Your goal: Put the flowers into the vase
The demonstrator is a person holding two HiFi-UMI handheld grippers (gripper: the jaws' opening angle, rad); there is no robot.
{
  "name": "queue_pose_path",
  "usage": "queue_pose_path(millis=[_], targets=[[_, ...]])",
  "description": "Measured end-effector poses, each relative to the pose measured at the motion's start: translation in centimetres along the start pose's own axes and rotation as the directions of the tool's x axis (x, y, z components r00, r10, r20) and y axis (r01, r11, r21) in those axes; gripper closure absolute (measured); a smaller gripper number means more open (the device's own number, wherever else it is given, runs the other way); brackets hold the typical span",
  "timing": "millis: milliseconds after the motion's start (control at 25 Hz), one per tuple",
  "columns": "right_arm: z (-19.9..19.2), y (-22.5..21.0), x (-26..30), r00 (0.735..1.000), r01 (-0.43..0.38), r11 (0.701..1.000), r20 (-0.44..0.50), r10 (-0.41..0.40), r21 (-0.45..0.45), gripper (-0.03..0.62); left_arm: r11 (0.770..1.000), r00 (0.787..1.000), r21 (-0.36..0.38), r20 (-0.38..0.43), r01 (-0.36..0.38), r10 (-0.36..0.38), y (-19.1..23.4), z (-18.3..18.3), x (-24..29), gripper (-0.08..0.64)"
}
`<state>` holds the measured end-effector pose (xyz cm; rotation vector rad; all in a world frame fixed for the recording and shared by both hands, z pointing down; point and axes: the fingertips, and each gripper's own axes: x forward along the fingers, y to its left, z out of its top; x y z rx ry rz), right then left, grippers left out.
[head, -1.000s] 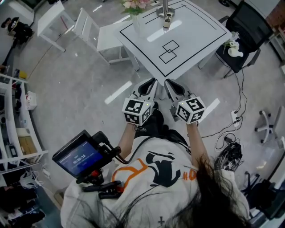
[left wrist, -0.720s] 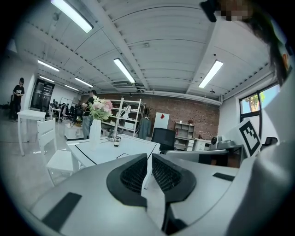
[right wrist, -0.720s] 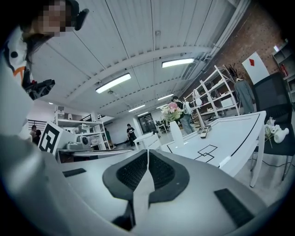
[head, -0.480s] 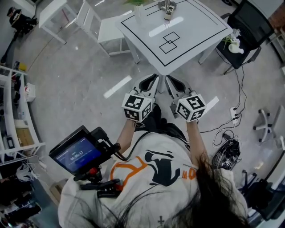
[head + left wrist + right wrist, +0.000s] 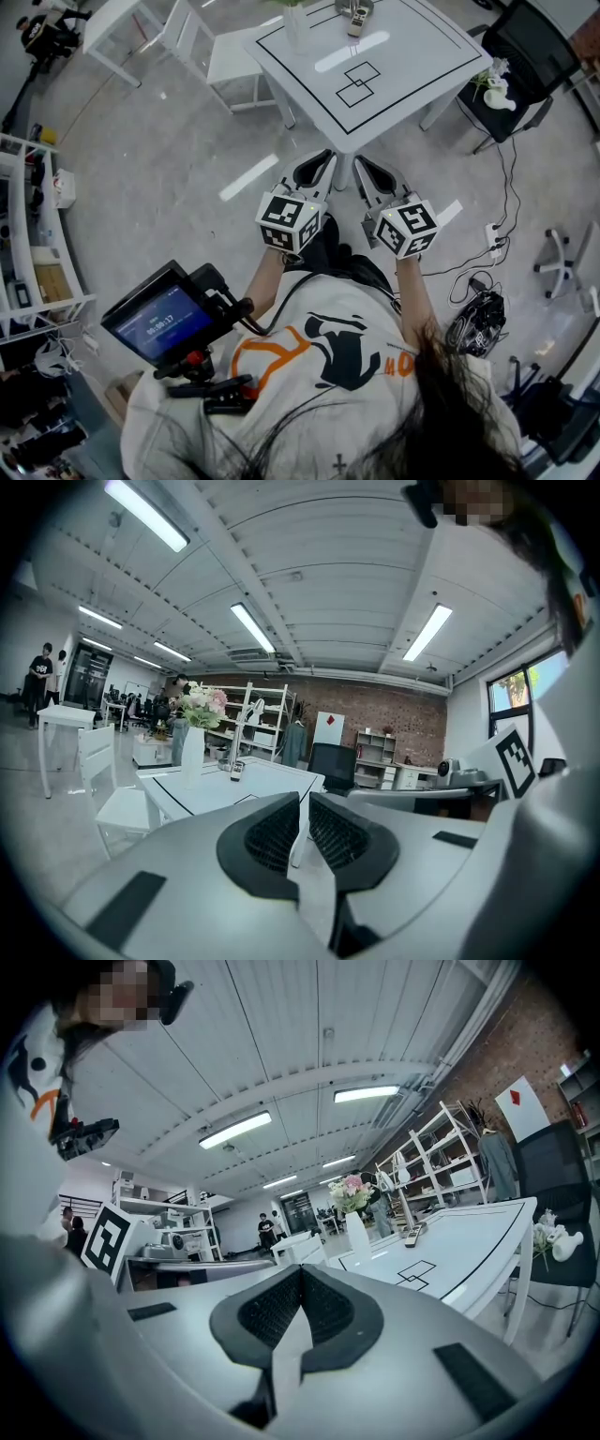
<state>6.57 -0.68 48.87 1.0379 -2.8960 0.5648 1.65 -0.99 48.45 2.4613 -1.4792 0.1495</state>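
The white table (image 5: 412,66) has slid a little toward the top of the head view since a second ago, so the blooms are now cut off by the picture's edge there and only the body of the white vase (image 5: 295,21) shows. The two grippers have stayed side by side in front of the person's chest, pointing at the table's near corner.

The left gripper (image 5: 323,161) has its jaws almost together – a thin slit is left between the ribbed pads, and only the table behind shows through it. The right gripper (image 5: 364,167) has its jaws met at the tips, with nothing caught between them. Neither one carries a stem.

The vase stands on the table's far left corner, well apart from both grippers. In the two gripper views a bunch of pink and pale flowers (image 5: 202,705) already rises out of its mouth. Near it a small remote-like handset (image 5: 356,14) lies beside a metal stand. No loose stems show on the table top.

On the black chair (image 5: 525,56) to the right of the table lies a small pale bundle (image 5: 492,89) with a bit of green – possibly more flowers, too small to be sure.

As far as can be judged, either the bouquet in the vase is the finished job and the hands are idle, or a further stem must be fetched; no pickup is under way
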Motion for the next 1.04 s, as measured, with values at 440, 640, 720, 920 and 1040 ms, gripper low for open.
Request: queue_pose_path(millis=[440, 640, 720, 920, 1040], targets=[[0.02, 0.23, -0.38, 1.000, 0.005, 1.000, 0.001, -0.005, -0.025, 0.580, 1.000, 1.000, 0.013, 0.006, 0.012, -0.012, -0.45, 0.35, 0.19, 0.519], [0.07, 0.10, -0.54, 1.000, 0.008, 1.000, 0.005, -0.008, -0.027, 0.580, 1.000, 1.000, 0.017, 0.004, 0.020, -0.020, -0.79, 0.24, 0.28, 0.520], [-0.04, -0.01, -0.49, 1.000, 0.010, 1.000, 0.006, -0.009, -0.025, 0.580, 1.000, 1.000, 0.021, 0.000, 0.023, -0.023, -0.84, 0.07, 0.33, 0.519], [-0.24, -0.31, -0.23, 1.000, 0.012, 1.000, 0.007, -0.012, -0.023, 0.580, 0.999, 1.000, 0.029, -0.007, 0.025, -0.025, -0.76, -0.29, 0.36, 0.520], [-0.27, -0.25, 0.02, 1.000, 0.010, 1.000, 0.009, -0.010, -0.025, 0.580, 0.999, 1.000, 0.032, -0.008, 0.022, -0.022, -0.53, -0.37, 0.26, 0.519]])
